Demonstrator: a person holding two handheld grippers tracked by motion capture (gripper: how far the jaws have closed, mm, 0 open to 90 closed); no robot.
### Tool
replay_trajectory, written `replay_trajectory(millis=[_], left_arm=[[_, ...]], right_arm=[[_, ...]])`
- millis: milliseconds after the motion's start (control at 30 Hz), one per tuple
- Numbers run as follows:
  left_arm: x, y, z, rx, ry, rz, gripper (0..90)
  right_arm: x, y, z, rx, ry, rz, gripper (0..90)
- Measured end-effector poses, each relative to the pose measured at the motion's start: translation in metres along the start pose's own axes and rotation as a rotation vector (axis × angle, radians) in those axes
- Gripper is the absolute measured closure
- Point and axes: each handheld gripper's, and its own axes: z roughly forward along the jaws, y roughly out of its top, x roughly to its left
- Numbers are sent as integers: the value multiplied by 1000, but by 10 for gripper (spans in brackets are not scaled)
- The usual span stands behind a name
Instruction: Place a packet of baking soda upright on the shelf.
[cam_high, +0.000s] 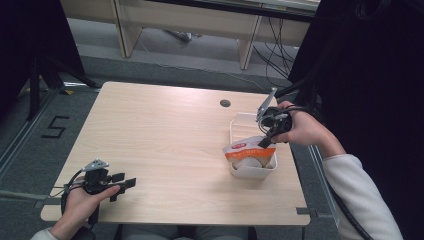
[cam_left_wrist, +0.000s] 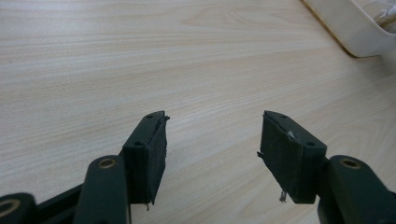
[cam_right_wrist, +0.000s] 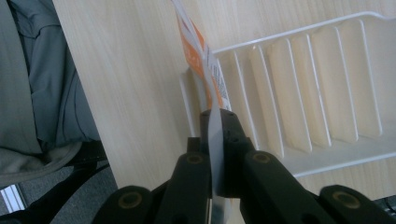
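Nearest the high camera, at the table's front left corner: left gripper (cam_high: 121, 186), black, two-jawed, held in the left hand (cam_high: 80, 202), jaws spread wide and holding nothing. Seen from its own camera, same gripper (cam_left_wrist: 212, 156) with pads parted over bare light wood-grain tabletop (cam_left_wrist: 140, 60); beyond, cut off at the upper right edge, a corner of the white plastic slatted basket (cam_left_wrist: 348, 28), its contents too cropped to make out. Farther across the table on the right side: white basket (cam_high: 239, 121) standing on the tabletop (cam_high: 160, 140), with an orange-and-white flat plastic packet (cam_high: 245, 148) lying over its near end, partly hiding pale rounded contents that cannot be identified. Right gripper (cam_high: 264, 142), held in the right hand (cam_high: 302, 128), pressed together on the packet's edge. From its own camera, right gripper (cam_right_wrist: 215, 140) with black jaws pinching the thin packet (cam_right_wrist: 198, 60), seen edge-on so its print stays unreadable, and the slatted basket (cam_right_wrist: 299, 98) behind it. Grey trousers (cam_right_wrist: 28, 79) at that view's left, below the table edge. Beyond the table in the high view, grey floor (cam_high: 165, 67) and pale furniture legs (cam_high: 127, 30), upper parts cut off.
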Motion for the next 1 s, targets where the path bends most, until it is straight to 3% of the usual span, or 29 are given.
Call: replay_trajectory(millis=[33,67,133,200,267,433,467,500,533,600,767,800,967,1000], left_arm=[[0,0,0,-1,2,0,406],[0,0,0,-1,1,0,406],[0,0,0,-2,0,0,406],[0,0,0,0,3,2,406],[0,0,0,0,2,0,406],[0,0,0,-1,2,-1,406],[0,0,0,0,-1,0,406],[0,0,0,0,2,0,406],[0,0,0,-1,3,1,406],[0,0,0,-1,3,-1,406],[0,0,0,-1,-1,0,406],[0,0,0,0,1,1,406],[0,0,0,0,1,-1,406],[0,0,0,0,1,0,406]], right_arm=[[-1,-1,0,5,-12,-15,900],[1,-2,1,-7,-10,19,900],[-2,-3,2,-4,-18,-14,900],[0,-3,3,-6,-6,10,900],[-1,-4,5,3,-12,-8,900],[0,-6,7,6,-2,17,900],[-2,-7,8,11,-12,-7,900],[-1,-7,8,19,-6,14,900],[-3,-8,9,34,-6,2,900],[-2,-10,10,21,-24,29,900],[-6,-15,13,44,-34,15,900],[-4,-15,14,38,-38,44,900],[-7,-19,16,42,-55,46,900],[-8,-19,16,37,-40,50,900]])
